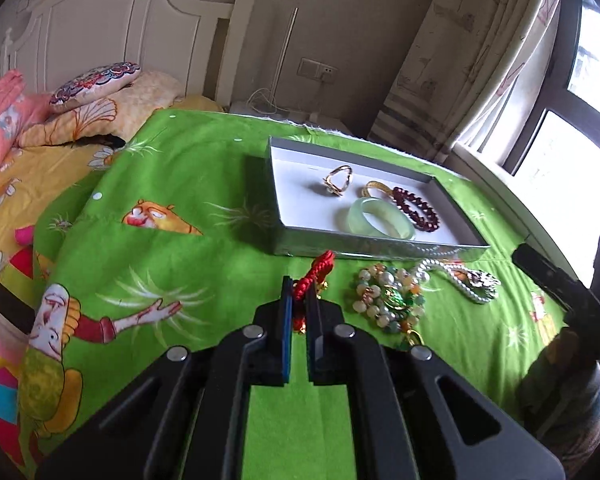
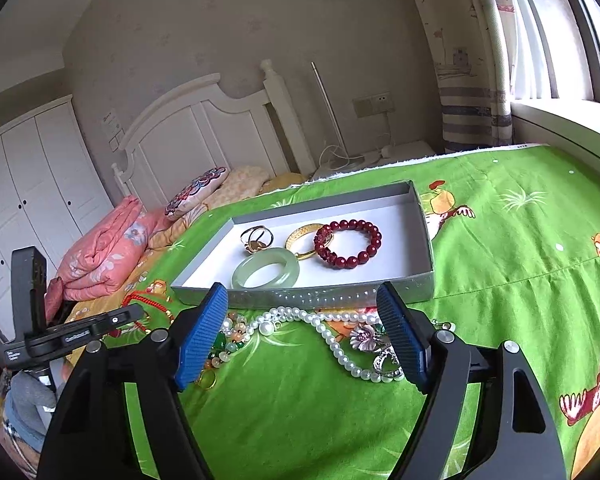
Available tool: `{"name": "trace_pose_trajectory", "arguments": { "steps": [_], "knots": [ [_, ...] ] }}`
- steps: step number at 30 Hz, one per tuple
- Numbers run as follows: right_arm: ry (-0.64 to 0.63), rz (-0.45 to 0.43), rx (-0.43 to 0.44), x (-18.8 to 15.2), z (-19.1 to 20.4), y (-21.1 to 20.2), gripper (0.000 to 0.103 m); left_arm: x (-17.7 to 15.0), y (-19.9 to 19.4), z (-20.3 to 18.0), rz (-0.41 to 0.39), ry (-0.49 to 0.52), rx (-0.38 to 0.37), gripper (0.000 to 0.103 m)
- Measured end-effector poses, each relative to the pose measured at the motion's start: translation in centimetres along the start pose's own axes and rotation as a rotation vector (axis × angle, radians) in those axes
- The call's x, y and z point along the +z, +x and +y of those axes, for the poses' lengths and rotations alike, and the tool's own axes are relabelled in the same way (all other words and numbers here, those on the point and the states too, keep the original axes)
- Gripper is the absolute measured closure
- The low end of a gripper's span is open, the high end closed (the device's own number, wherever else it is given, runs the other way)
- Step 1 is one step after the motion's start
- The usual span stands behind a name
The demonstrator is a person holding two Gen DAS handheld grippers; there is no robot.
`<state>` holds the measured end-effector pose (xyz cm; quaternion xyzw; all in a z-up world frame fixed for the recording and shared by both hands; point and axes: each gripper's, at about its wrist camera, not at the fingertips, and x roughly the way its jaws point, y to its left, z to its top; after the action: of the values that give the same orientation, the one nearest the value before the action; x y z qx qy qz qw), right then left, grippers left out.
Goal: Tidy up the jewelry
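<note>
Bedding first: a green cartoon-print cloth [image 1: 204, 184] covers the bed and carries everything. Shallow grey tray [image 1: 296, 148], white inside, lies ahead of both grippers, its long axis running away to the right in the left view. Four pieces lie inside: one pale jade bangle [image 2: 266, 269], one dark red bead bracelet [image 2: 348, 243], one gold bangle [image 2: 300, 236] and one looped gold ring piece [image 2: 257, 237]. Three pieces remain on the cloth just before the tray's near wall: one pearl necklace [image 2: 332, 340] with a flower pendant, one multicoloured bead cluster [image 1: 388, 296], one red knotted cord [image 1: 314, 276].

Left gripper [image 1: 299, 292]: fingers pressed nearly together, pinching the red knotted cord, whose free end points toward the tray directly ahead. Right gripper [image 2: 304, 332]: fingers spread wide, empty, straddling the pearl necklace. Judged next: carry the cord forward over the near wall.
</note>
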<state>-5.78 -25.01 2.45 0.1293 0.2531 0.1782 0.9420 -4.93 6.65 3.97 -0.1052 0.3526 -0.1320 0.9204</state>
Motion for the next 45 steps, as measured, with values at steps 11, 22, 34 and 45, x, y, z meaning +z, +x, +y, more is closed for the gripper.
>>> {"name": "trace_pose_trajectory", "arguments": {
  "steps": [11,22,34,45],
  "knots": [
    [-0.113,0.055,-0.04,-0.4,3.1,1.1,0.033,-2.6,0.3,0.5,0.009,-0.026,-0.008,0.098],
    [-0.083,0.299,0.049,-2.5,6.6,5.9,0.07,-2.6,-0.3,0.8,-0.032,-0.038,-0.053,0.097],
    [-0.066,0.368,-0.003,-2.4,6.9,7.9,0.079,-2.9,-1.1,0.8,-0.066,-0.035,-0.094,0.095],
    [-0.172,0.383,-0.038,-3.0,8.5,8.9,0.091,-2.8,-0.9,1.1,-0.054,-0.053,-0.099,0.09]
  ]
}}
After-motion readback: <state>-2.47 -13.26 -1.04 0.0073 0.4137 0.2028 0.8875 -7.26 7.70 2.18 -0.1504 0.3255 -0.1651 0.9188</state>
